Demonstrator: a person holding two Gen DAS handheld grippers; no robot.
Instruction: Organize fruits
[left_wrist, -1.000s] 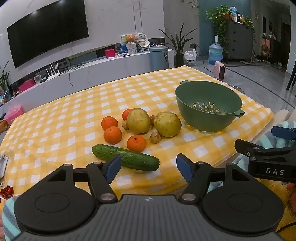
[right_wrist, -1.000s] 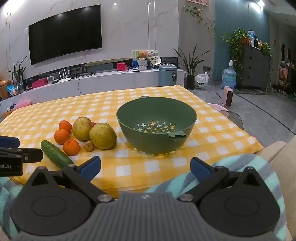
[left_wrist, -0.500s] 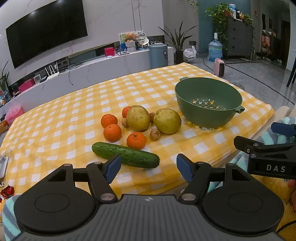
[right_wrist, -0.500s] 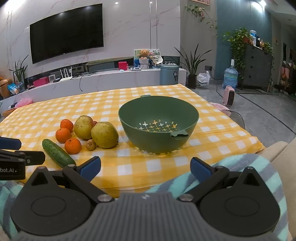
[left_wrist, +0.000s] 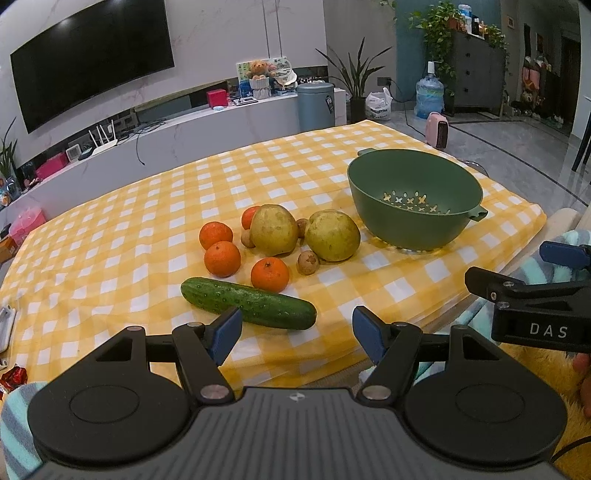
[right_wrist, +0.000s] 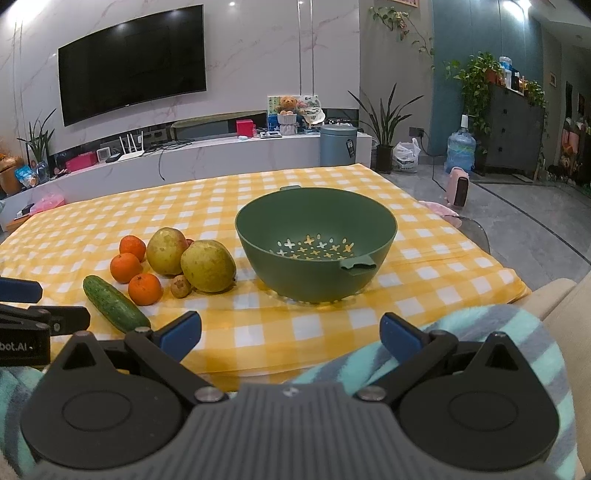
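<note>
The left hand-held gripper (left_wrist: 297, 330) sits low in the frame at the near edge of the desk, level, its blue-padded fingers spread wide with nothing between them; the cucumber (left_wrist: 248, 302) lies just beyond its left fingertip. The right hand-held gripper (right_wrist: 290, 332) is also held low and level over a striped blanket (right_wrist: 480, 332), fingers spread and bare, facing the green bowl (right_wrist: 316, 218).

In the left wrist view the desk, covered with a yellow checked cloth (left_wrist: 147, 206), fills the middle. The fruit is clustered at centre: four oranges (left_wrist: 222, 259), two pears (left_wrist: 332, 240) and some small brown fruits (left_wrist: 307, 262), all close together. The bowl stands right of them, upright, with holes in its bottom and no fruit inside.

Behind, at upper left, a dark television (left_wrist: 92, 59) hangs on a marble wall above a long white shelf (left_wrist: 184, 129). Plants (left_wrist: 439, 29) and a water bottle (left_wrist: 429, 96) stand at upper right.
</note>
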